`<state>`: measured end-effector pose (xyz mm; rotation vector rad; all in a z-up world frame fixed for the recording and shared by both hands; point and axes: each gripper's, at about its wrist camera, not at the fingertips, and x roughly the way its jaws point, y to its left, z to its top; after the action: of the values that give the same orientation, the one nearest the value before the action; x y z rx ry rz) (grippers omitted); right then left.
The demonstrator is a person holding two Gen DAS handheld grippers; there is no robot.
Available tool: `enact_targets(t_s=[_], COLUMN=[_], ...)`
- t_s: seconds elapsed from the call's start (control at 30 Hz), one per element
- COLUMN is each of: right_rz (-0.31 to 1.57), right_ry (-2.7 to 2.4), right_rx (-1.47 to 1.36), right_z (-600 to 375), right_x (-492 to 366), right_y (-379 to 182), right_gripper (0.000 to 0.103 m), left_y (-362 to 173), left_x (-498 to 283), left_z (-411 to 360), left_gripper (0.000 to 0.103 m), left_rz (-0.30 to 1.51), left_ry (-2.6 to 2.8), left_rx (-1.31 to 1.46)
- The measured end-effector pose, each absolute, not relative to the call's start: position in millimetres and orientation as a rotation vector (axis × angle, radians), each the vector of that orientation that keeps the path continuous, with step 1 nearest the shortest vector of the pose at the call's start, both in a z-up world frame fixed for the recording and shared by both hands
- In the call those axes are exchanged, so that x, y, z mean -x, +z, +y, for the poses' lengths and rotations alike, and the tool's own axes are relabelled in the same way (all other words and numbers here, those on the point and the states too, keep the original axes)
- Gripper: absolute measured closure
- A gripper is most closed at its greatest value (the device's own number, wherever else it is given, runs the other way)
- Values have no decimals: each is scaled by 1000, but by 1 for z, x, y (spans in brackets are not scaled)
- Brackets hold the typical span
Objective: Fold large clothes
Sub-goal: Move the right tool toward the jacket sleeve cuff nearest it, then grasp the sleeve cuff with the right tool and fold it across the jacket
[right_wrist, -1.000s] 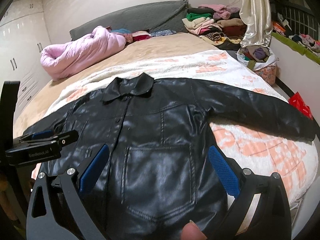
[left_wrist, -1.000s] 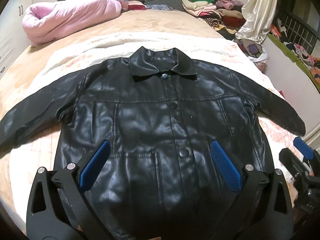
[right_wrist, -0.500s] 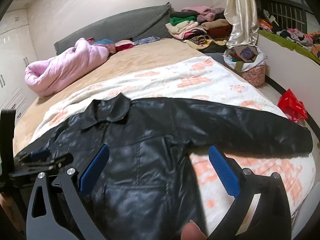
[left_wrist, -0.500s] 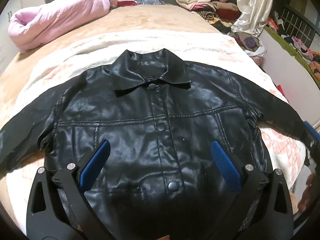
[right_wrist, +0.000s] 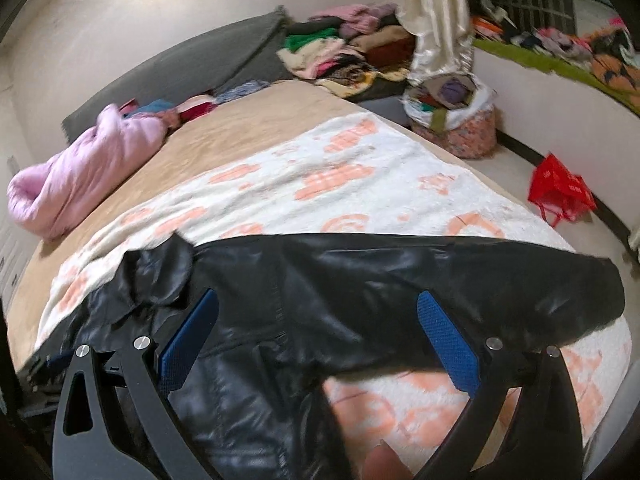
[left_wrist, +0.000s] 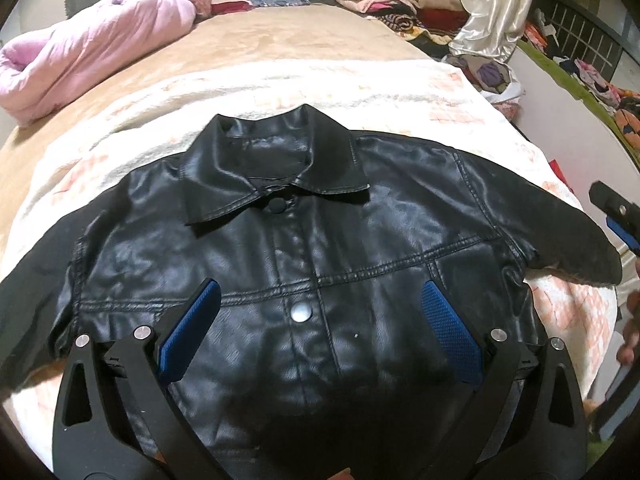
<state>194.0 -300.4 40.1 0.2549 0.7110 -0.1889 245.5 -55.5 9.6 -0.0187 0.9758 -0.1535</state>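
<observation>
A black leather jacket (left_wrist: pixel 320 248) lies front up and buttoned on the bed, collar away from me, both sleeves spread out sideways. My left gripper (left_wrist: pixel 320 332) is open and empty, hovering over the jacket's chest near the second button. My right gripper (right_wrist: pixel 320 344) is open and empty over the jacket's right sleeve (right_wrist: pixel 440 280), which stretches flat to the right; it also shows at the right edge of the left wrist view (left_wrist: pixel 618 220), just past the sleeve cuff.
The jacket rests on a white and orange blanket (right_wrist: pixel 360 176) over a tan bed cover (left_wrist: pixel 304 40). A pink quilt (left_wrist: pixel 88 40) lies at the far left. Piles of clothes (right_wrist: pixel 352 48), a full bag (right_wrist: pixel 456 120) and a red bag (right_wrist: pixel 560 192) are beside the bed.
Both grippers have moved forward up the jacket. The left went from the hem to the chest; the right swung to the right, from the pocket area to over the right sleeve.
</observation>
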Motion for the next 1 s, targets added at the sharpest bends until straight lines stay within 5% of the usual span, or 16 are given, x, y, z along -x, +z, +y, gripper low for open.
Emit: enact_targets(t_s=[1.0], right_rz=[648], right_ry=[-878], right_rx=[-873], right_z=[-535], right_x=[-122], right_y=[-67], right_gripper=[4], left_y=[-55], left_x=[-284], left_z=[-61], left_gripper=[9], left_rz=[1017], left_ry=[-215], left_rx=[7])
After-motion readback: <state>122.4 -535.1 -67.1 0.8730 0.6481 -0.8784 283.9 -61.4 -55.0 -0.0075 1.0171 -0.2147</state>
